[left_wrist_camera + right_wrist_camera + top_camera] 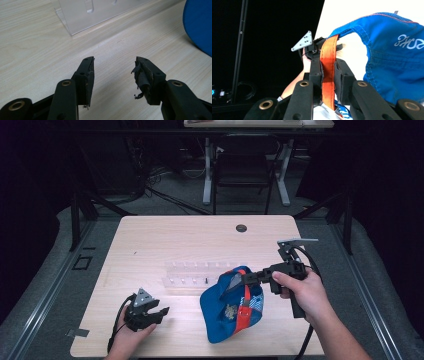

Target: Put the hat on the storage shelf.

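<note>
1. Left gripper (162, 312): sits low at the near-left of the table (165, 235), held in the person's left hand (131, 332). In the left gripper view (114, 75) its jaws stand apart w/ nothing between them, i.e. released. One pad (142, 76) looks frayed, w/ tape or rubber peeling off.
2. Clear rack (192, 276): transparent plastic piece mid-table, just behind the cap. Its corner (75, 17) shows ahead of the left gripper. Hard to make out its pegs or slots; glare and transparency blur the shape.
3. Cap (231, 306): blue, w/ an orange strap (245, 312), at the near-centre of the table, lifted on its far-right side and sagging down to the wood.
4. Right gripper (243, 278): gripped by the right hand (300, 292), reaching in from the right. In the right gripper view (328, 75) the jaws are clenched on the orange strap (329, 72), w/ blue fabric (392, 62) hanging off beside it.
5. Step in hand, as I judge it: cap picked up by the strap, prob. to be hung or set on the rack. Next move calls for a steady lift, maybe w/ the left gripper coming in to support the crown.
6. Hidden/unclear: the cap's brim is folded under, the white lettering (409, 42) is cut off and unreadable, and the table behind it is blown out white in the right gripper view.
</note>
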The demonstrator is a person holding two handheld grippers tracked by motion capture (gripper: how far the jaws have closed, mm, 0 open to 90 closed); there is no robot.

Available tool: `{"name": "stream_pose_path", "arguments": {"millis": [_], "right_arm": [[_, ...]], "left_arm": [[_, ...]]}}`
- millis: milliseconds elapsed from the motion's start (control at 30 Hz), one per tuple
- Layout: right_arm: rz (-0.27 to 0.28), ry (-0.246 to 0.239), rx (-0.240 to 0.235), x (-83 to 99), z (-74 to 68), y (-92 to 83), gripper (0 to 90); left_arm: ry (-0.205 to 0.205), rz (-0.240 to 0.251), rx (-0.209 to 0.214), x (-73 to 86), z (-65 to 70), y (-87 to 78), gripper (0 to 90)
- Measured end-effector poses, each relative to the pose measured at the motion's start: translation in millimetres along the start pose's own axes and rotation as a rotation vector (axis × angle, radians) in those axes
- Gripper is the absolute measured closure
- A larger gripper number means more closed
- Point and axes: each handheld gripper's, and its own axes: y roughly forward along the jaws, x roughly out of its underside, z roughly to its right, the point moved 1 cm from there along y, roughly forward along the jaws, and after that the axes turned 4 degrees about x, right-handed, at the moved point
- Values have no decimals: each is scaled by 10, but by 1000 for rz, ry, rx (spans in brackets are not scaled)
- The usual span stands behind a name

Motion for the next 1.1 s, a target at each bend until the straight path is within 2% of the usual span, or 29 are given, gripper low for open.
{"name": "stream_pose_path", "arguments": {"millis": [300,767,1100], "right_arm": [[20,-21,-21,-47,-114,1,778],[61,-7,-60,-160,-148,-6,777],[70,-14,-72,-261,-262,12,778]], "left_arm": [[3,2,1,-2,3,-3,504],[4,1,0,-4,0,1,504],[-3,4,1,-1,-26,-15,504]]}}
